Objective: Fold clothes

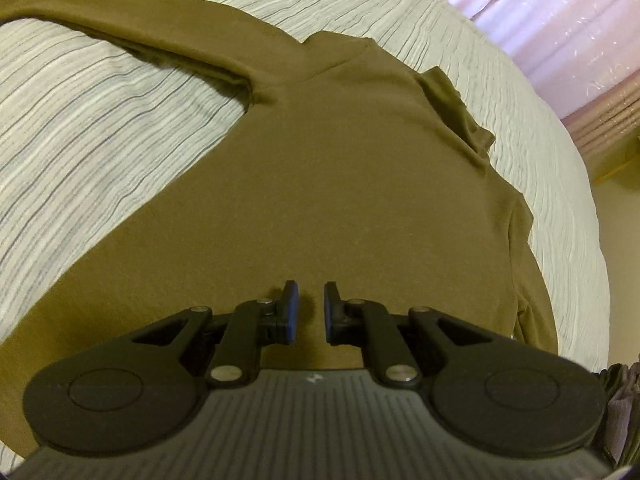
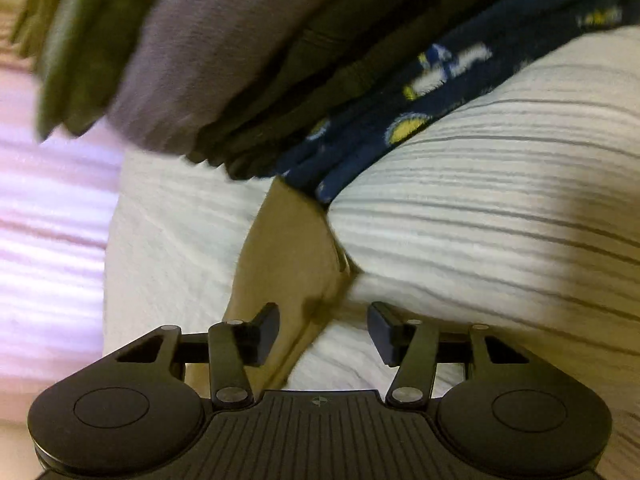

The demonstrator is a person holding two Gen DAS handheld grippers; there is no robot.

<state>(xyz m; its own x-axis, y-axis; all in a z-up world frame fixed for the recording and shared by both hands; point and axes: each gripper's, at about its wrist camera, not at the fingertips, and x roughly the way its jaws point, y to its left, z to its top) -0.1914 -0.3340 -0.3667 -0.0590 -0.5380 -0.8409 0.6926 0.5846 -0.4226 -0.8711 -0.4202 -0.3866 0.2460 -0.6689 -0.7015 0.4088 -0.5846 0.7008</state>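
Shirt: olive long-sleeve shirt (image 1: 340,168) lies flat on the bed, collar away from the left gripper, one sleeve (image 1: 132,28) stretched out to the far left, the other bunched along the right edge.
Bed: ribbed pale bedspread (image 1: 100,128) under everything; soft, so cloth can drag w/ any pull.
Left gripper (image 1: 311,308): hovers over the lower body of the shirt, jaws w/ a narrow gap, nothing between them. Risk: if it drops and nips here, it may grab only the top layer, or bedspread too, and the fold goes crooked.
Right gripper (image 2: 323,330): jaws spread apart, a strip of olive cloth (image 2: 296,264) running up between them, pads not pressing on it. View is blurred, so can't tell which part of the shirt that strip is.
Risk, right side: closing on a loose ridge like this gives a thin pinch; cloth could slip out mid-lift.
Pile: stack of folded clothes (image 2: 224,60) just beyond, grey, green, and a navy patterned piece (image 2: 420,120) at the bottom, its corner touching the olive strip. Risk: a sweep fwd may snag or topple the stack.
Sleeve risk: far sleeve well apart from both grippers; forgetting it leaves a trailing arm outside the fold.
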